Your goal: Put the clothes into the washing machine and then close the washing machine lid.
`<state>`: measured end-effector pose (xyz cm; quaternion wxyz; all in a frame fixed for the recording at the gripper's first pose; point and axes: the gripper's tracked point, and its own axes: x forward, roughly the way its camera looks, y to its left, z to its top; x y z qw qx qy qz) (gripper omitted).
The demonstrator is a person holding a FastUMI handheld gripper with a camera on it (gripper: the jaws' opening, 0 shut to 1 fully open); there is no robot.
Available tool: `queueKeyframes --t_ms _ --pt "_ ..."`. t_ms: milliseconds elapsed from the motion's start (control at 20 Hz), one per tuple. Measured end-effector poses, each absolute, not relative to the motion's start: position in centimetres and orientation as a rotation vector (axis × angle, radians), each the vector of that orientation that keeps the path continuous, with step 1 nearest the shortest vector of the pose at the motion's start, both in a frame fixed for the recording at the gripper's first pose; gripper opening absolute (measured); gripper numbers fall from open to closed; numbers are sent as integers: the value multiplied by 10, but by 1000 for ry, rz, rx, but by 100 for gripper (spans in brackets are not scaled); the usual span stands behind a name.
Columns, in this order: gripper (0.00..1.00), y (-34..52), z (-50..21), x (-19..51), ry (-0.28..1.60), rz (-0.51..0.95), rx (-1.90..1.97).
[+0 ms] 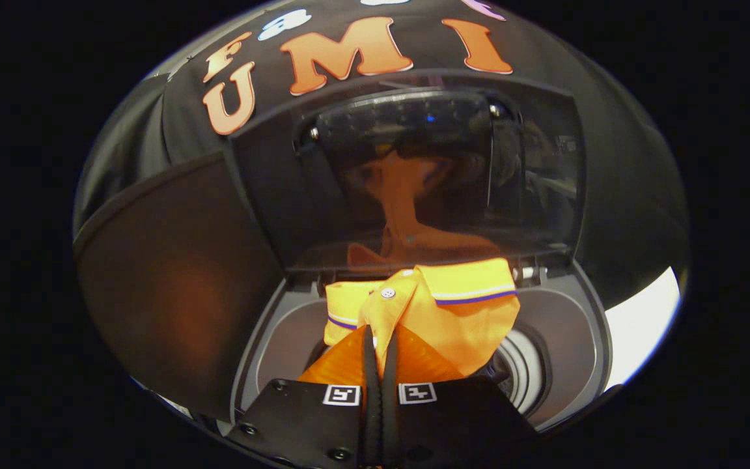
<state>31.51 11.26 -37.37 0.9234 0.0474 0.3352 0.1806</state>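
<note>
The gripper (380, 339) had its jaws pressed together on a fold of the orange shirt (453, 312), which hung over the open drum (525, 371) of the washing machine (570, 326). The lid (414, 176) stood raised behind it. Step 1, loading, appeared to be in hand. The next move likely called for lowering the shirt into the drum, spreading the jaws, then closing the lid.
</note>
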Motion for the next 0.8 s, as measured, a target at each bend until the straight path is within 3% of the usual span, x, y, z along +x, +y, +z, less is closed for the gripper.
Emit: queueKeyframes --t_ms 350,800 --pt "8 101 -435 284 932 318 89" --pt "8 97 -419 303 870 284 56"
